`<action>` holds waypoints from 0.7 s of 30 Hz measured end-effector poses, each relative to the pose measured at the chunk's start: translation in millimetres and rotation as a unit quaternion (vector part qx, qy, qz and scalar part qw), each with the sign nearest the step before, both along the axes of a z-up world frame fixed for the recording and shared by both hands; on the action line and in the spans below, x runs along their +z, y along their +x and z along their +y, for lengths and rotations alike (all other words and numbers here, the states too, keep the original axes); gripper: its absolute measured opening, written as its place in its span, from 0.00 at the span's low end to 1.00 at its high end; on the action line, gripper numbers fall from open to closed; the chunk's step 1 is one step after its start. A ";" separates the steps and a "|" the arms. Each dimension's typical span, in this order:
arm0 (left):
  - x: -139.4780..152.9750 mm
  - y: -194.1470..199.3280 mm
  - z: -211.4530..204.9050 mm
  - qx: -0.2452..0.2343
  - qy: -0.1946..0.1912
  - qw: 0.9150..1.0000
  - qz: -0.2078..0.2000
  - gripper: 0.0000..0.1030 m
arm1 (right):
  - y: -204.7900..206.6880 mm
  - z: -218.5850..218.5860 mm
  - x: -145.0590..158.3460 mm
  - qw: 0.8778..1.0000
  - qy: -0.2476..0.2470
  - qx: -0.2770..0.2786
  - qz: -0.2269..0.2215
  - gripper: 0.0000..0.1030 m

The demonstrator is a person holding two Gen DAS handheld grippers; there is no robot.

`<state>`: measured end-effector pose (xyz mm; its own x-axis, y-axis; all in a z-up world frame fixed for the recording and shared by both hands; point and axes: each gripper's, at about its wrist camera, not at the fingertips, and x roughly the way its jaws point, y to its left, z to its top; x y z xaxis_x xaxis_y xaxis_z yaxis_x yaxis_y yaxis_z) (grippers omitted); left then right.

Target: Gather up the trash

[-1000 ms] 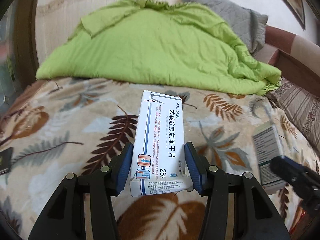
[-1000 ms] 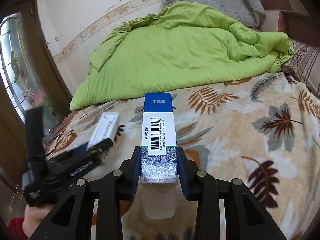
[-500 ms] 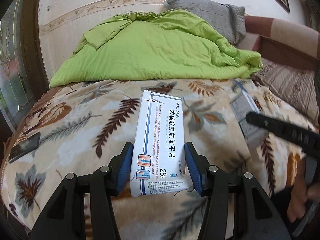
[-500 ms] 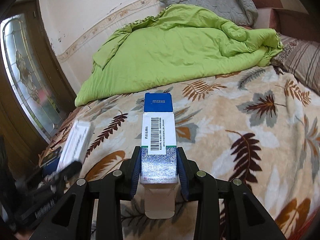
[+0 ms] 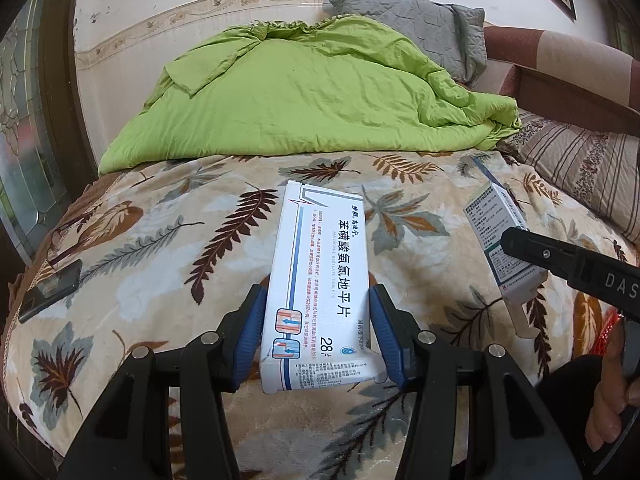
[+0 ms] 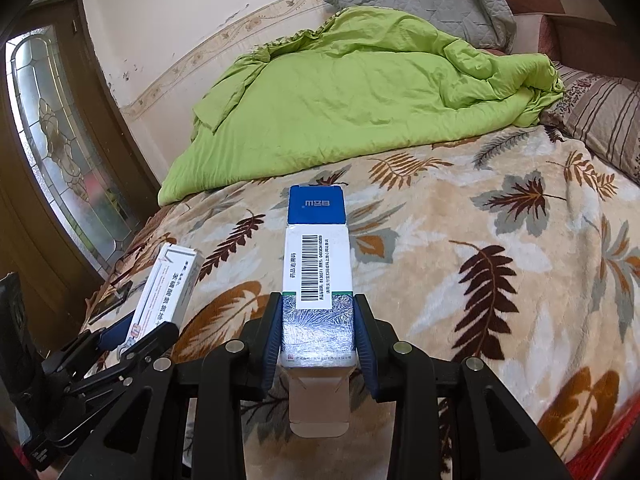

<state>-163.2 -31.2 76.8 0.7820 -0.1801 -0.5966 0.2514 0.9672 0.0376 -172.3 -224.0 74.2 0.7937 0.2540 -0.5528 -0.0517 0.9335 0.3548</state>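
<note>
The left hand-held gripper (image 5: pixel 318 330) is clamped on a white box (image 5: pixel 320 280), which projects forward between its blue pads above the bed (image 5: pixel 160 240). To its right, the right hand-held gripper (image 6: pixel 318 330) is clamped narrowly on a blue-topped box (image 6: pixel 317 264), bottom flap hanging open. A green quilt (image 6: pixel 360 100) lies ahead of both.
</note>
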 end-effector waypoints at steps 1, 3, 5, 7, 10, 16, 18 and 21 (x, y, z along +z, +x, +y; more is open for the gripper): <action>-0.2 -0.3 -0.4 -0.001 0.000 1.000 0.000 0.50 | -0.4 0.2 -0.1 1.000 0.000 0.001 0.001 0.36; 0.6 -1.4 -1.1 -0.003 -0.002 1.000 0.000 0.50 | -2.6 1.0 -0.1 1.000 0.000 0.002 0.001 0.36; 1.5 -3.5 -2.4 -0.010 -0.008 1.000 0.001 0.50 | -3.3 1.2 0.3 1.000 0.001 0.002 0.002 0.36; 2.4 -6.6 -5.5 -0.020 -0.012 1.000 0.000 0.50 | -8.9 -0.5 0.4 1.000 0.005 0.003 0.002 0.36; 2.7 -9.9 -12.2 -0.029 -0.006 1.000 -0.003 0.50 | -15.9 -4.2 -1.1 1.000 0.017 0.002 0.006 0.36; 4.5 -18.1 -25.5 -0.045 0.000 0.999 -0.007 0.50 | -31.5 -11.8 -1.1 0.999 0.034 -0.002 0.009 0.36; 5.2 -21.0 -28.1 -0.047 0.001 0.999 -0.007 0.50 | -34.9 -13.8 -1.0 0.999 0.038 -0.004 0.009 0.36; 6.7 -26.7 -31.7 -0.053 0.003 0.999 -0.008 0.50 | -40.5 -19.0 0.2 0.999 0.048 -0.008 0.010 0.36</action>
<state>-189.9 -62.9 83.5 0.7680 -0.2587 -0.5859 0.3509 0.9352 0.0470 -212.8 -243.0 74.3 0.7877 0.2936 -0.5416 -0.0292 0.8960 0.4432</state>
